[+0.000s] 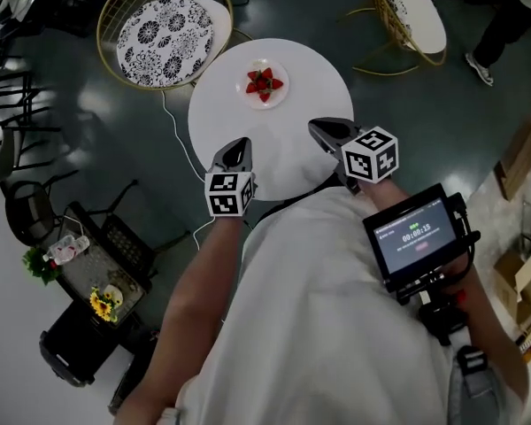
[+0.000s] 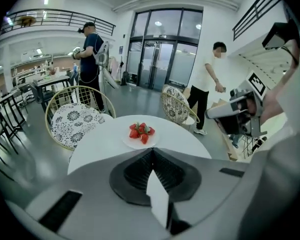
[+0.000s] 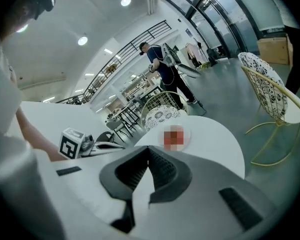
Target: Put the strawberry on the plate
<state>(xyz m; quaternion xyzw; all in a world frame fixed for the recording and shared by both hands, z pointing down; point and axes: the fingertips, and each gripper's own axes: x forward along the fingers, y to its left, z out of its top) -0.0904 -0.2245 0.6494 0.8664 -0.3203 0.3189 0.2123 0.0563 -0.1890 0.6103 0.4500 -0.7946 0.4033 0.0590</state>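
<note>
Head view first: the strawberries (image 1: 264, 83) sit in a red cluster on the small white plate (image 1: 280, 101), and that plate lies on the far half of the round white surface (image 1: 283, 153). The left claw (image 1: 240, 143) hangs over the near left edge of the surface, its tip pointing away toward the plate and well apart from it. The right claw (image 1: 316, 126) hovers over the near right part, angled in toward the left, also short of the plate.

Over to the left gripper view: the two dark pads are pressed together into a single seam with nothing between them. The plate of strawberries lies straight ahead, beyond the tip.

Right gripper view, same story: the pads meet at the tip, nothing pinched, and the white surface stretches out ahead.

Around the scene, a patterned wire chair (image 1: 164, 29) stands far left of the surface and a second chair (image 1: 413, 9) far right. A small lit screen (image 1: 416, 237) sits by the person's right arm, near right.
</note>
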